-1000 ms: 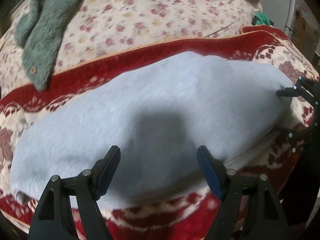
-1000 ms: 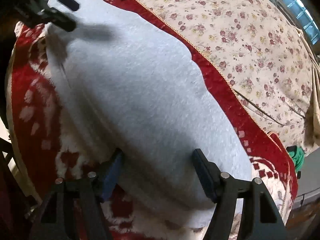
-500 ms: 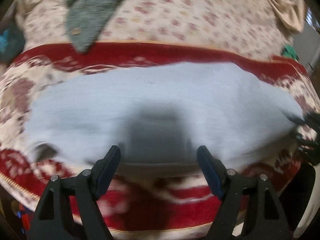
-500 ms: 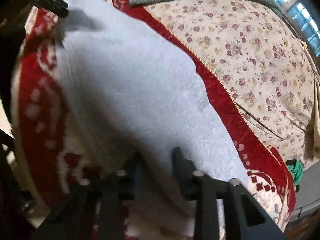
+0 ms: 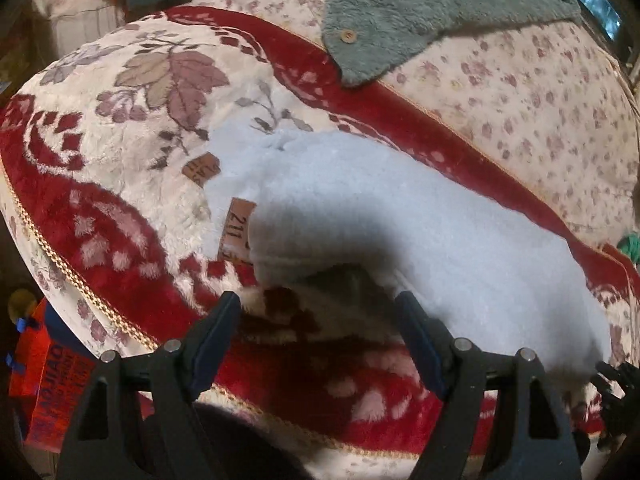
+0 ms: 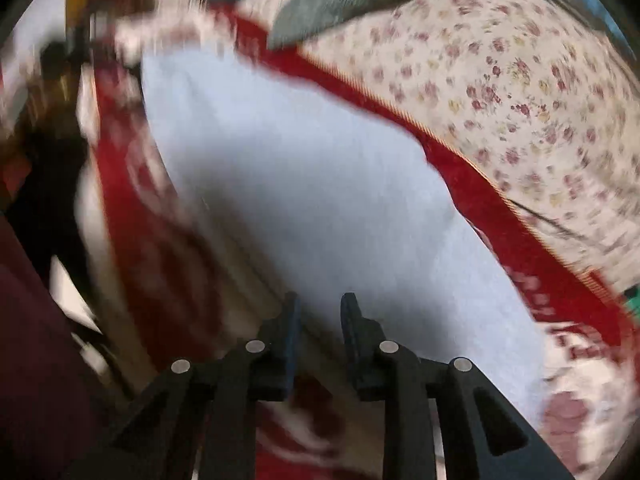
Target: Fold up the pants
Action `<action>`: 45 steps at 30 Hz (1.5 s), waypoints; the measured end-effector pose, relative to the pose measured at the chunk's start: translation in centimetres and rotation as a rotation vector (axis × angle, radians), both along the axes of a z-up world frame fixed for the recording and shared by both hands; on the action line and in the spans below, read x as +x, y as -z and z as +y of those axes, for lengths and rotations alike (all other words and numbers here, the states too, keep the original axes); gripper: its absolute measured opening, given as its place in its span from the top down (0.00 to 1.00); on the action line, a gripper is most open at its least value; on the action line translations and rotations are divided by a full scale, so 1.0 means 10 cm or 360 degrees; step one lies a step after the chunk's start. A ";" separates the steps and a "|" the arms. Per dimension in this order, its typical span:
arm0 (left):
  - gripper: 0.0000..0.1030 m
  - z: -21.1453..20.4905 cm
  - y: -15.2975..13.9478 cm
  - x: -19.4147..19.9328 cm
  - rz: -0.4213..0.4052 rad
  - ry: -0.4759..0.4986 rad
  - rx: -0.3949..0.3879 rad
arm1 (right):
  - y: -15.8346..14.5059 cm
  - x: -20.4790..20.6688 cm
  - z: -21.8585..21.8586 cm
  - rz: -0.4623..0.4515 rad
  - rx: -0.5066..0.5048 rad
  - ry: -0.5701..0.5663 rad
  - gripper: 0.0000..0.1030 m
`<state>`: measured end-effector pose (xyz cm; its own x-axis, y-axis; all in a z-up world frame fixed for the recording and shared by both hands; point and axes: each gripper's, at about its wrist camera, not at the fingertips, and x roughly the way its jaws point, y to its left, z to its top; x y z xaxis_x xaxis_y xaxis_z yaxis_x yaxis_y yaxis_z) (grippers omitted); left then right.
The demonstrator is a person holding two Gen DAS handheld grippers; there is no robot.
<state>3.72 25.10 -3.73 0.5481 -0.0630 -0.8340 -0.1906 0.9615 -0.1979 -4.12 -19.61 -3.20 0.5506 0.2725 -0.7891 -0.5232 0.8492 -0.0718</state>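
Note:
Pale blue fleece pants (image 5: 400,220) lie flat across a red-and-cream blanket (image 5: 120,220), with brown labels (image 5: 236,232) showing at their left end. My left gripper (image 5: 320,320) hovers open just in front of that end, nothing between its fingers. In the blurred right wrist view my right gripper (image 6: 320,320) has its jaws close together on the near edge of the pants (image 6: 300,180). Those jaws are opening slightly, with the fabric still pinched between the pads. The right gripper's black tips (image 5: 618,380) show at the lower right of the left wrist view.
A grey-green fleece garment (image 5: 420,12) lies on the floral sheet (image 5: 540,100) behind the pants. The blanket's gold-trimmed edge drops off at the front left, with a red box (image 5: 44,372) below it. A green item (image 5: 632,248) sits at the far right.
My left gripper swept leftward along the pants to the labelled end, rolling as it went, and stayed open. My right gripper closed from wide open onto the pants' near edge and rose a little.

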 end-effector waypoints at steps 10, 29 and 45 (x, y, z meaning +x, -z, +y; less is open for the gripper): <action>0.12 0.34 0.18 0.08 -0.0077 -0.0410 -0.0668 | 0.15 0.05 0.51 0.0039 0.0026 -0.0149 0.76; 0.85 0.36 0.04 0.60 -0.0254 -0.0373 -0.0502 | 0.19 0.16 0.63 0.0091 0.0192 -0.0177 0.76; 0.35 0.59 0.40 0.43 0.0111 -0.0263 -0.0067 | 0.25 0.29 0.76 0.0173 0.0254 -0.0218 0.76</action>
